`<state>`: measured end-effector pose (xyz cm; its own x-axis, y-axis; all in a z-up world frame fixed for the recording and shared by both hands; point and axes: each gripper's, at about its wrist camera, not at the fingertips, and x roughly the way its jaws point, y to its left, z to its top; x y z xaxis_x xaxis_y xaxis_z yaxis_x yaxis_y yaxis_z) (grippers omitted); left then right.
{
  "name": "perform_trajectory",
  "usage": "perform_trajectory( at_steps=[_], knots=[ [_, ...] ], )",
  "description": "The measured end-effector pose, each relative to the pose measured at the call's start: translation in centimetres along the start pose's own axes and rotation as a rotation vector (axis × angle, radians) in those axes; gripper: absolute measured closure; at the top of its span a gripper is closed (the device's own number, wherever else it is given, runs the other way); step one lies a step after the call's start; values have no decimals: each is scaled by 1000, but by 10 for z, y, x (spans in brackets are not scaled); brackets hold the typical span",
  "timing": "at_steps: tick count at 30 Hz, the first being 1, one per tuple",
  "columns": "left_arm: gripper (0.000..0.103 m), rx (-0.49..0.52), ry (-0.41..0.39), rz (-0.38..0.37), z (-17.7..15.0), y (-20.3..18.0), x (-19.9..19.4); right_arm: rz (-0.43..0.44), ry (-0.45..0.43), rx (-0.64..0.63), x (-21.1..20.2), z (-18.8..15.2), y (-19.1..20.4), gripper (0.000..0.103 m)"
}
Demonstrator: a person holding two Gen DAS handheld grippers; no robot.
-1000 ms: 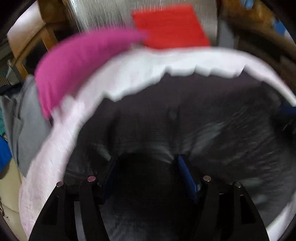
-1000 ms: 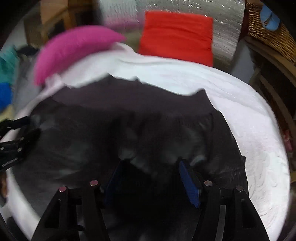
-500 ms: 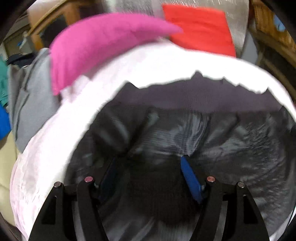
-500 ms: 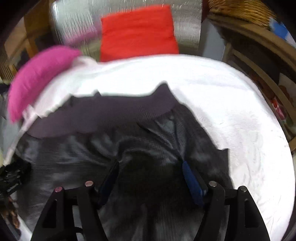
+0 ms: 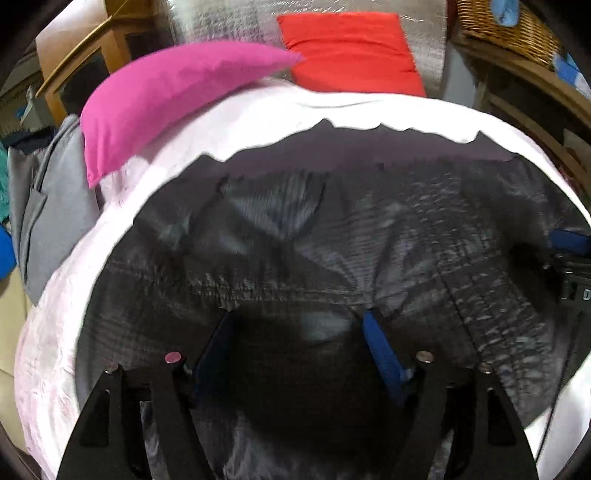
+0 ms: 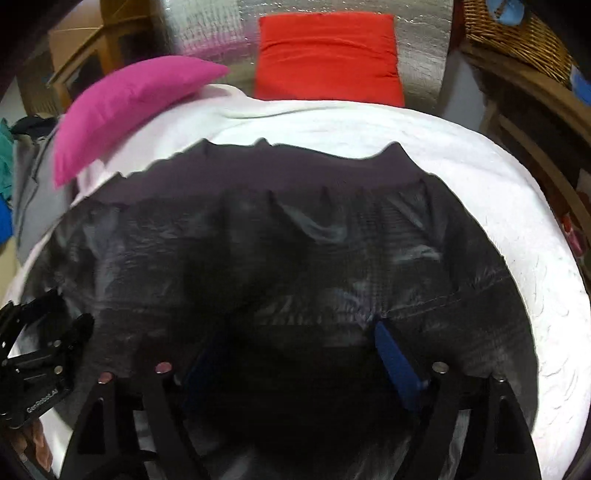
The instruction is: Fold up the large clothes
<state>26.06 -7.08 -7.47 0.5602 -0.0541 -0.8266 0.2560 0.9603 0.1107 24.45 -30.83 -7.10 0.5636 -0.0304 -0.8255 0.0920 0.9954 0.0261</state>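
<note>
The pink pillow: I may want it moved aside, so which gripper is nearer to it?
Left. The left gripper works the dark garment on the side where the pink pillow lies; the right gripper is beyond it, jaws of both opening.

Dim indoor light, soft motion blur throughout, strong fisheye bending and black vignette at the edges

A shiny dark grey-black garment point(image 5: 332, 229) with a matte plum-grey ribbed band fills mid-frame on a white, faintly crinkled bedcover point(image 6: 498, 206). Upper left, a magenta pillow point(image 5: 166, 96); top centre, a red cushion point(image 6: 328, 55) against silvery quilted foil point(image 6: 421, 48). Grey cloth point(image 5: 48, 206) at left edge; tan wicker basket point(image 6: 513, 33) upper right.
</note>
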Motion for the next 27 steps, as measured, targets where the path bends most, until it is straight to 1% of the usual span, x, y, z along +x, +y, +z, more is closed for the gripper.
perform_trajectory(
  at_steps=[4,7,9,10,12,14,16,18,22,25,27],
  knots=[
    [15,9,12,25,2,2,13,-30,18,-10,11,5,2,13],
    [15,-8,35,11,6,4,10,-34,27,2,14,13,1,12],
    [16,-23,34,-16,9,12,-1,-11,24,22,6,13,2,12],
    [16,-32,24,-25,10,20,-3,-3,15,28,4,17,1,12],
    [16,-62,-35,-14,7,34,-22,-1,-29,50,-14,13,-8,12],
    [16,-81,-82,9,5,47,-36,-2,-40,68,-24,13,-12,12],
    [16,-90,-101,39,6,63,-39,10,-34,83,-28,17,-16,12],
    [16,-109,-88,58,9,80,-33,7,-40,85,-28,24,-15,12],
    [16,-134,-32,73,13,102,-13,19,-34,85,-14,42,-11,12],
    [16,-113,8,78,13,103,0,28,-13,112,0,55,-11,12],
    [16,-89,40,86,16,100,15,30,29,135,20,64,-16,12]
  ],
)
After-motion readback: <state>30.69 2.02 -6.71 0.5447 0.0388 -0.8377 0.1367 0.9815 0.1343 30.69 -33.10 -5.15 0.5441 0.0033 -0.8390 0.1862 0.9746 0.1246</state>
